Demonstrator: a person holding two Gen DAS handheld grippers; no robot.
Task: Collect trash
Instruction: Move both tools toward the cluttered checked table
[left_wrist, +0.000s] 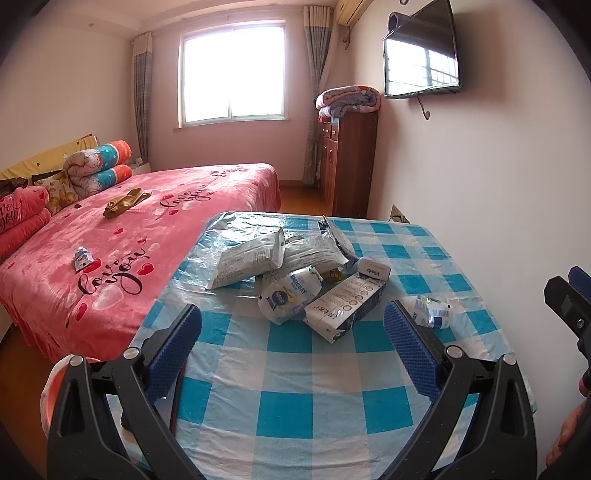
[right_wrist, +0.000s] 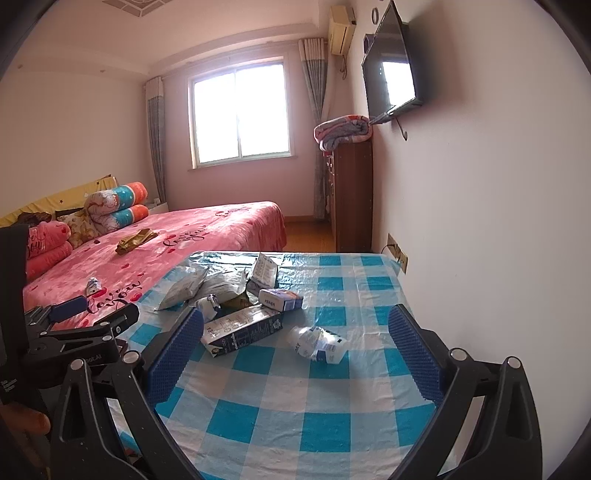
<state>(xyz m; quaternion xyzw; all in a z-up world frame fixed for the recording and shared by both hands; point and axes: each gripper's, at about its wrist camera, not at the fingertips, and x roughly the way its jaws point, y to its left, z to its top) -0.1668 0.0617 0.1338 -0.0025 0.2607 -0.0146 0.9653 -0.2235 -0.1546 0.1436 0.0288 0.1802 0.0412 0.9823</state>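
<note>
The bench (left_wrist: 295, 398), covered in a blue-and-white checked cloth, carries the trash in one loose heap with a single outlier. Counted on the bench: two silvery plastic bags (left_wrist: 251, 258) at the far side of the heap, one crumpled white wrapper (left_wrist: 290, 293) in front of them, one dark milk carton (left_wrist: 345, 308) lying on its side, one small tissue pack (left_wrist: 373, 268) just behind the carton, and one crumpled blue-and-white wrapper (right_wrist: 319, 343) lying apart, toward the wall side. Further small scraps sit within the heap; their number cannot be told.

On the pink bed (left_wrist: 155, 229) beside the bench lie two more items: one small crumpled packet (left_wrist: 82, 258) near the edge and one gold-coloured wrapper (left_wrist: 123, 206) further in.

The left gripper (left_wrist: 291, 347) hovers above the near part of the bench, its blue-padded fingers (left_wrist: 173, 354) spread wide and holding nothing, aimed at the heap. The right gripper (right_wrist: 295, 354) is level beside it, fingers (right_wrist: 415, 350) likewise wide apart and empty, with the separate wrapper lying between them in its own view. A hand (right_wrist: 26, 421) grips the left tool's handle.
</note>
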